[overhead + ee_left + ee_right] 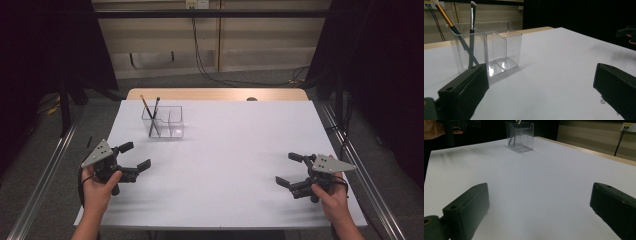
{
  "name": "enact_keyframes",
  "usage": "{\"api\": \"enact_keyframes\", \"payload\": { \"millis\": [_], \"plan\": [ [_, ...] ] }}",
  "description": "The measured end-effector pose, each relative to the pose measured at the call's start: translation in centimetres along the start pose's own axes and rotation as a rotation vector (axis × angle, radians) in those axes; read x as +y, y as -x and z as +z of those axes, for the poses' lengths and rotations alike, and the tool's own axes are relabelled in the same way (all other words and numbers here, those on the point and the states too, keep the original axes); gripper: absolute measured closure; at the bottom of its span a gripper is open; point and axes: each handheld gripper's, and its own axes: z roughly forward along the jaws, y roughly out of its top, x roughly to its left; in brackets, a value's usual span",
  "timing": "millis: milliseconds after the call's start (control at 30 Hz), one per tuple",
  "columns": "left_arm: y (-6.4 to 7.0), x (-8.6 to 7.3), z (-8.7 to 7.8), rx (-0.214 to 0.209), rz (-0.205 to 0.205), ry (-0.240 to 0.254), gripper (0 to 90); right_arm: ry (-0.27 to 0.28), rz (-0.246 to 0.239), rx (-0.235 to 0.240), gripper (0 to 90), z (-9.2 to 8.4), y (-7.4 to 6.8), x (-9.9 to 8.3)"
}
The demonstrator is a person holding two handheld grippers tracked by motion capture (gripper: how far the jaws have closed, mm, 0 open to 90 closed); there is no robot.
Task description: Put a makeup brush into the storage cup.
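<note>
Hovering low over the near part of the white-covered table (225,165), both tools are spread wide and carry nothing. The left gripper (131,156) sits at the person's near left, its two black jaws parted with bare white surface between them; the right gripper (289,169) mirrors it at the near right, jaws just as far apart and equally empty. Each hand wraps the handle from below, so the jaws point inward and slightly forward, which looks like a ready stance.

Ahead of the left gripper, and closer to it than to the right one, stands the clear plastic divided organiser box (163,121). From the left gripper view it rises just beyond the left jaw, a little off the gripper's centre line, with the transparent walls showing two or three compartments. Two brushes lean in its outermost compartment, the one farthest to the left of that tool: a brush with a gold ferrule and dark handle (446,18) tilts steeply, and a slim black brush with a pale tip (472,25) stands nearly upright, the two crossing low inside the box. Leaning against the walls keeps their upper ends free above the rim, easy for jaws to close on.

From the right gripper view the box (520,135) is well off, far ahead and to the left of those jaws, so the left tool seems the likelier one to reach for it.
</note>
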Motion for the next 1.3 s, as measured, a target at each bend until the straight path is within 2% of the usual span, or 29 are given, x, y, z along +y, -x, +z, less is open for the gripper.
{"api": "enact_keyframes", "payload": {
  "millis": [500, 1300],
  "plan": [
    [0.1, -0.7, -1.2, 0.013, 0.002, -0.013, 0.0, 0.001, -0.002, 0.001, 1.6, 0.0, 0.0, 0.0],
    [0.6, -1.1, -2.0, 0.011, 0.013, -0.012, 0.1, 0.008, -0.001, -0.006, 1.6, -0.2, 0.1, 0.0]
  ]
}}
